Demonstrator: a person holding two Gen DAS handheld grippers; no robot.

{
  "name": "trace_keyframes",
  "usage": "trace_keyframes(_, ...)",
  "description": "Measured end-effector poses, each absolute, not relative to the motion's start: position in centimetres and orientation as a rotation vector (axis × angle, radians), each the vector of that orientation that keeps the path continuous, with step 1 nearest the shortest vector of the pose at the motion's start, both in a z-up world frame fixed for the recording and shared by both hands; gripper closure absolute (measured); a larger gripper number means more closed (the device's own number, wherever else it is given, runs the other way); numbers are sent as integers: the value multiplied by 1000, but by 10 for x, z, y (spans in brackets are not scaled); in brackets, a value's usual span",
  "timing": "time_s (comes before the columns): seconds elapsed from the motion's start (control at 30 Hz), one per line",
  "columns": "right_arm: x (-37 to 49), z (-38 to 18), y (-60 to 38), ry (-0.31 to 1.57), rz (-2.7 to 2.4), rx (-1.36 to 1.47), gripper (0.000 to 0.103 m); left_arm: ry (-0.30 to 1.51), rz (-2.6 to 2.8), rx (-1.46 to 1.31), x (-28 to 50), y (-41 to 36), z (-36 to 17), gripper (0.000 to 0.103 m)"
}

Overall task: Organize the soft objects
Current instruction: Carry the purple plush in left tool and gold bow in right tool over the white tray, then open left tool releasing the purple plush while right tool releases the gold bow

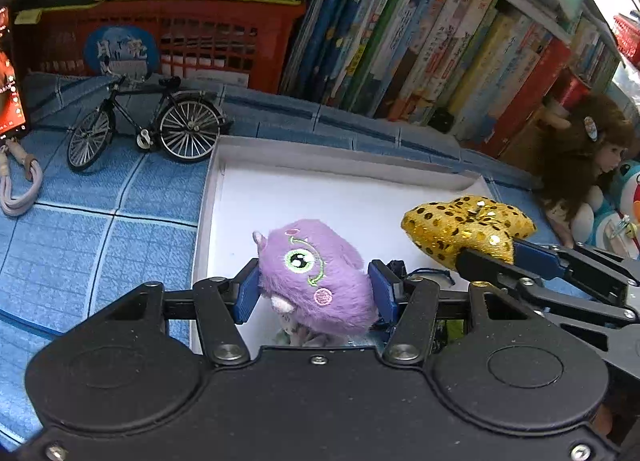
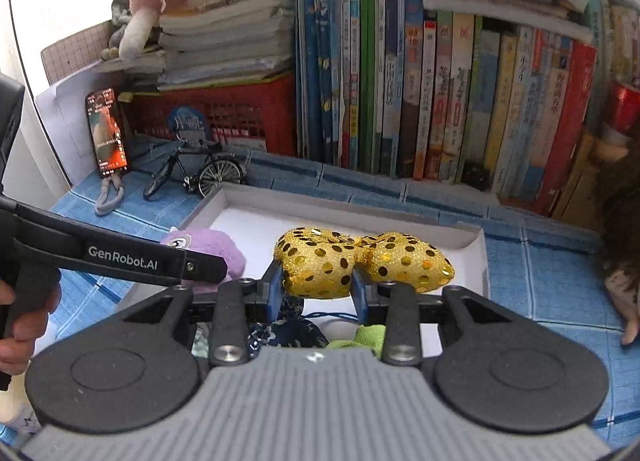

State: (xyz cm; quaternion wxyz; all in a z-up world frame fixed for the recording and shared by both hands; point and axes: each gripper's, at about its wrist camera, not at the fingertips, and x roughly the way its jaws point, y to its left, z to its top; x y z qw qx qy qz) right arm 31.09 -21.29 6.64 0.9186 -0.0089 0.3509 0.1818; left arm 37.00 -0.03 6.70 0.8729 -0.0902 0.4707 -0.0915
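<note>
My left gripper [image 1: 316, 289] is shut on a fluffy purple plush toy [image 1: 316, 273] with one green embroidered eye, its blue pads pressing both sides. It hangs over the white shallow box [image 1: 304, 197]. My right gripper [image 2: 318, 287] is shut on a gold sequinned soft bow [image 2: 344, 261], also over the white box [image 2: 256, 229]. In the left wrist view the gold bow [image 1: 464, 225] sits right of the purple toy, clamped by the right gripper [image 1: 492, 257]. In the right wrist view the purple toy [image 2: 216, 249] shows behind the left gripper's arm. Dark blue and green soft items [image 2: 288, 331] lie low in the box.
A model bicycle [image 1: 148, 125] stands on the blue tiled mat [image 1: 100, 233] left of the box. A phone [image 2: 107, 133] leans beside a red basket [image 2: 224, 117]. Upright books [image 2: 460, 93] line the back. A doll [image 1: 584, 157] and plush toys sit at the right.
</note>
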Motion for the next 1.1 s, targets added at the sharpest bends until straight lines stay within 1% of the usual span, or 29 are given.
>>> trace_keyframes(0.3,326,47,-223,811,342,13,63,1013,-193,-202,377,-2,56,48)
trace_keyframes(0.97,331,35,-222,834,362,21,61,1043,-188,-197,379,-4,46,47)
trace_keyframes(1.0,330,35,-223,831,362,25,59,1044,-185,-198,379,-4,46,47)
trace_keyframes(1.03,330,35,-224,828,360,29,53,1044,-183,-199,379,-4,46,47)
trace_keyframes(1.07,330,35,-225,824,357,36,49,1044,-181,-198,379,-4,47,47)
trace_keyframes(1.1,329,36,-227,817,358,46,47,1043,-179,-197,378,-5,47,47)
